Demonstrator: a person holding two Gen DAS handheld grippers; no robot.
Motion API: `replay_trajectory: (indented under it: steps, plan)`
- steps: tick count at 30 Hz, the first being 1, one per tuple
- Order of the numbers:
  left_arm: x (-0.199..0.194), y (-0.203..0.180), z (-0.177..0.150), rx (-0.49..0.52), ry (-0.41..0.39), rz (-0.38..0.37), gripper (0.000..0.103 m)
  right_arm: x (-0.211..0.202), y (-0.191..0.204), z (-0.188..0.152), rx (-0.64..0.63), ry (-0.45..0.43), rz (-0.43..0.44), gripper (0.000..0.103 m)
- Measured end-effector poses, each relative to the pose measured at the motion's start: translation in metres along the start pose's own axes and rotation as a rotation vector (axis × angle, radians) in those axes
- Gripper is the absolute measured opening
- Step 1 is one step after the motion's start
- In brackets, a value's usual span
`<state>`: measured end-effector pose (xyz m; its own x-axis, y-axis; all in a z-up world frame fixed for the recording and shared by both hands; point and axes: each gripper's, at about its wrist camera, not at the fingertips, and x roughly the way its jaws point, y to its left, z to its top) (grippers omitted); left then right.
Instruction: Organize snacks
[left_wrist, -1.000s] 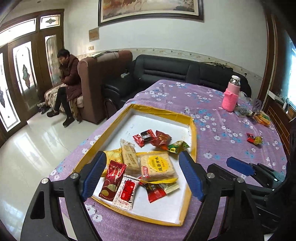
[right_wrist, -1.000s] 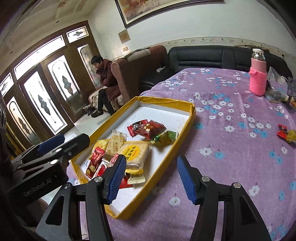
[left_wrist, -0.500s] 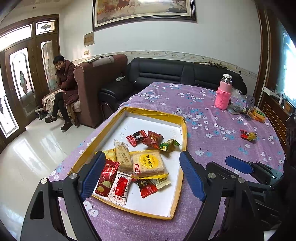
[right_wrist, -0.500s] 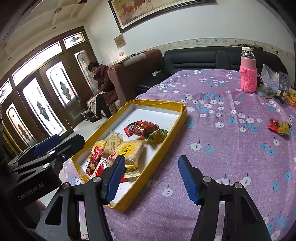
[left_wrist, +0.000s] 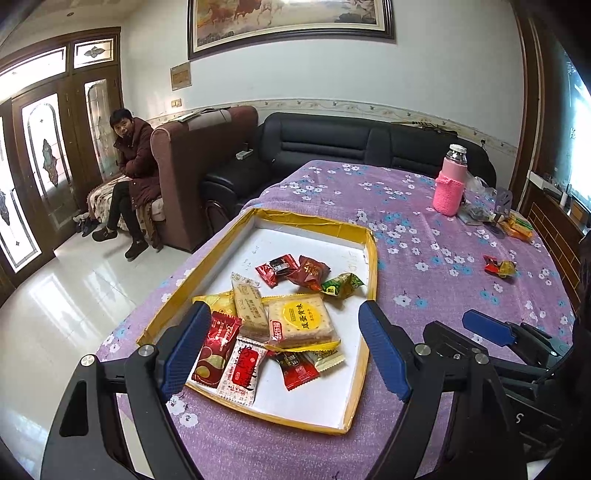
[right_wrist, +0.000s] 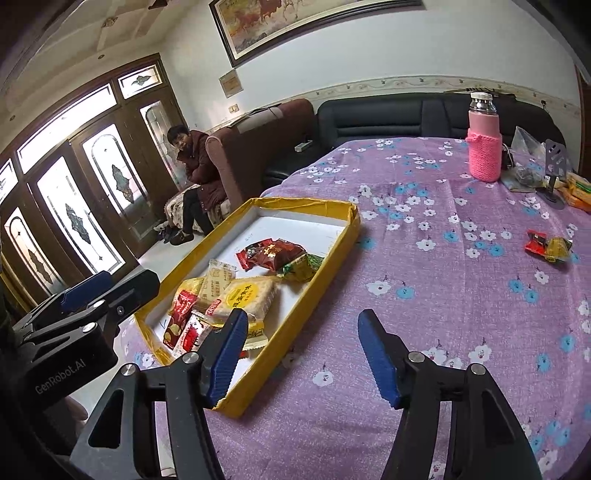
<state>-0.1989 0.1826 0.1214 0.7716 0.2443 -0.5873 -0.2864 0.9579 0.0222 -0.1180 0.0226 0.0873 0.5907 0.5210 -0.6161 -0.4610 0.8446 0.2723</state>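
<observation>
A: Both views now sit further back from the tray (left_wrist: 371, 266) than they did a second ago; more purple cloth shows in front of its near rim, and the snacks look smaller between the fingers.

B: Anything held?

A: Nothing. Going left to right: the left hand-held gripper (left_wrist: 286, 349) stands wide open and empty, hanging over the near end of the tray. The right hand-held gripper (right_wrist: 303, 356) has its jaws opening, with only the tabletop (right_wrist: 424, 295) and the tray's near corner between them.

B: Where are the snacks?

A: Most lie in a heap in the tray. The red packet (left_wrist: 216, 347) is just inside the left finger, the white packet (left_wrist: 243, 369) beside it, and the cracker pack (left_wrist: 299, 321) sits mid-gap on top of others. The red bag (left_wrist: 308, 271) and green candy (left_wrist: 341, 284) lie further back. Two loose candies (right_wrist: 548, 246) rest on the cloth, well apart from the tray, far to the right of the right hand-held gripper.

B: What could go wrong?

A: I think the heap is the trouble. The packets overlap, so a wide closing could catch two wrappers or drag the cracker pack off its neighbours. They are slick and flat, so a pinch at an edge may slip. The tray wall is low and looks like light card; a finger coming down on the rim could tip or shove it. The loose candies lie close together, so one may be knocked away while taking the other.
</observation>
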Motion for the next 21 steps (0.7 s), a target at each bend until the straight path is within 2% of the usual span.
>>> replay_trajectory:
  steps: [21]
  plan:
    - [0.006, -0.007, -0.003, 0.022, 0.01, 0.02, 0.083, 0.006, -0.013, -0.005, 0.03, 0.02, -0.016, 0.064]
